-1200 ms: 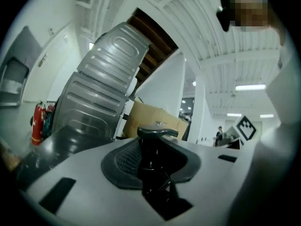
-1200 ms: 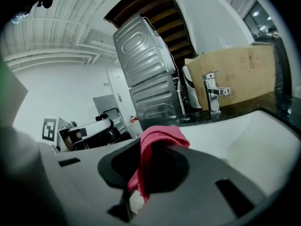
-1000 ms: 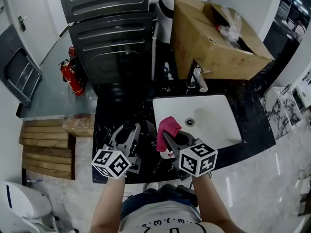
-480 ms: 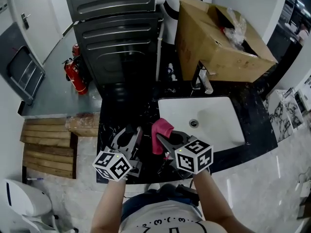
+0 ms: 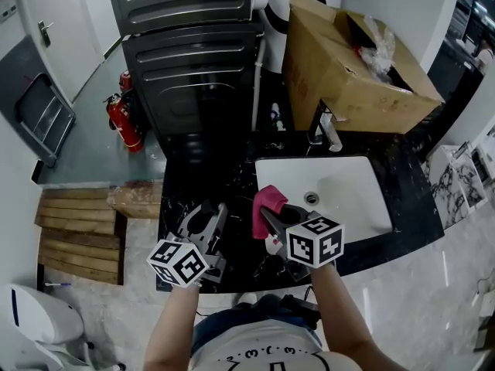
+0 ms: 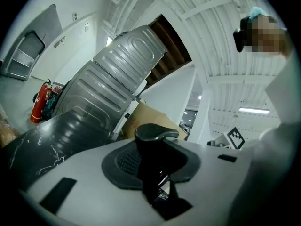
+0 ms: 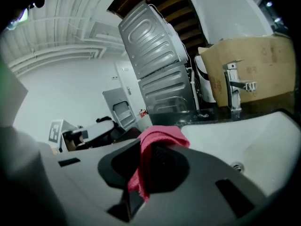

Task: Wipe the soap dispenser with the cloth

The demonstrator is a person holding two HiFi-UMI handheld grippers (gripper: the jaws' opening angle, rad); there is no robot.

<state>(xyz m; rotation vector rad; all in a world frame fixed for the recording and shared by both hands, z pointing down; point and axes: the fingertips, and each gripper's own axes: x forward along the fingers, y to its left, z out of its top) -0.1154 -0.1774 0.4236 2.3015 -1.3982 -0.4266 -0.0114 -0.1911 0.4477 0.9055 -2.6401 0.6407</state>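
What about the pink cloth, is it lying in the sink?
No, the pink cloth is pinched in the right tongs, not in the sink.

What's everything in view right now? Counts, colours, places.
soap dispenser: 1, black, between the left jaws
cloth: 1, pink, between the right jaws
counter: 1, black marble, centre
sink: 1, white, set in counter
faucet: 1, chrome, behind sink
cardboard box: 1, brown, behind faucet
ribbed metal unit: 1, grey, behind counter
fire extinguisher: 1, red, floor left
wooden planks: several, brown, floor left
left gripper: 1, grey, shut on soap dispenser
right gripper: 1, grey, shut on cloth
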